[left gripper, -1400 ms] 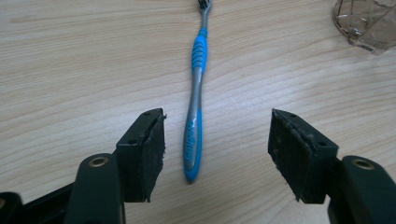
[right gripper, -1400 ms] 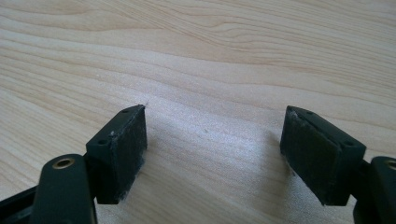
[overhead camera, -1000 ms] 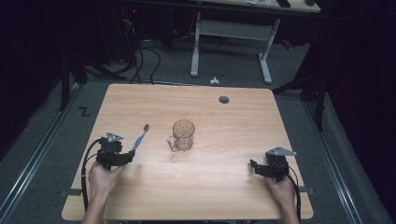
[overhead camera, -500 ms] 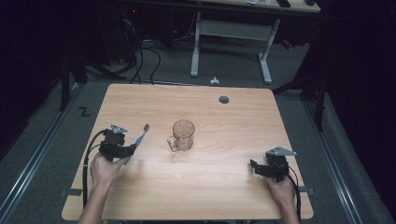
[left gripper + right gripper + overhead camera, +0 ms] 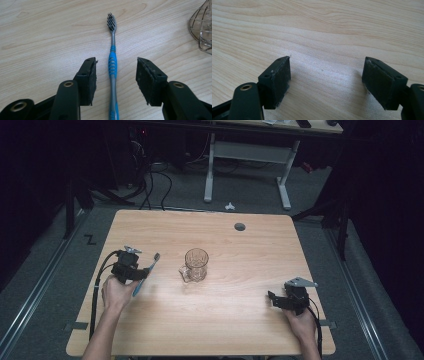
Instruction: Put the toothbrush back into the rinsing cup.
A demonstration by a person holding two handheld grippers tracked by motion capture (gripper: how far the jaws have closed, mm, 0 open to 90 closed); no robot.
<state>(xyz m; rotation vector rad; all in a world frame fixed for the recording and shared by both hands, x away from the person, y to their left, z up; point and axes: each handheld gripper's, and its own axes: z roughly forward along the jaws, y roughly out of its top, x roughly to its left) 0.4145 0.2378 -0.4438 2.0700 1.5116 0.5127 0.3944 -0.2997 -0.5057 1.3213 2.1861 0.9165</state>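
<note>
**A:** Where does the blue and grey plastic toothbrush (image 5: 112, 66) lie from your left gripper (image 5: 116, 80)?

**B:** Straight along it. In the left gripper view the handle runs up between your two black jaws, and the dark bristle head points away from you. Its long axis matches the line the gripper looks down, so the pads (image 5: 92, 81) stand one on each side of the handle.

**A:** Are they pressing on it?

**B:** Not yet. Your jaws have just been closing and now stand at a middling width, with bare wood showing between each pad and the handle. The toothbrush is flat on the light wooden table (image 5: 240, 330).

**A:** And measured from the clear ribbed glass mug (image 5: 195, 265)?

**B:** The toothbrush (image 5: 146, 275) lies to the left of the mug, near it but apart, its head tilted toward the far edge. Your left gripper (image 5: 129, 269) sits over the near part of the handle, on the mug's left.

**A:** Which hand is nearer?

**B:** Your left, by far. Your right gripper (image 5: 287, 299) rests well off to the mug's right and nearer to you, jaws spread wide with nothing between them.

**A:** So the pose?

**B:** Your left forearm reaches in from the near edge, gripper pointed forward and down over the handle.
</note>
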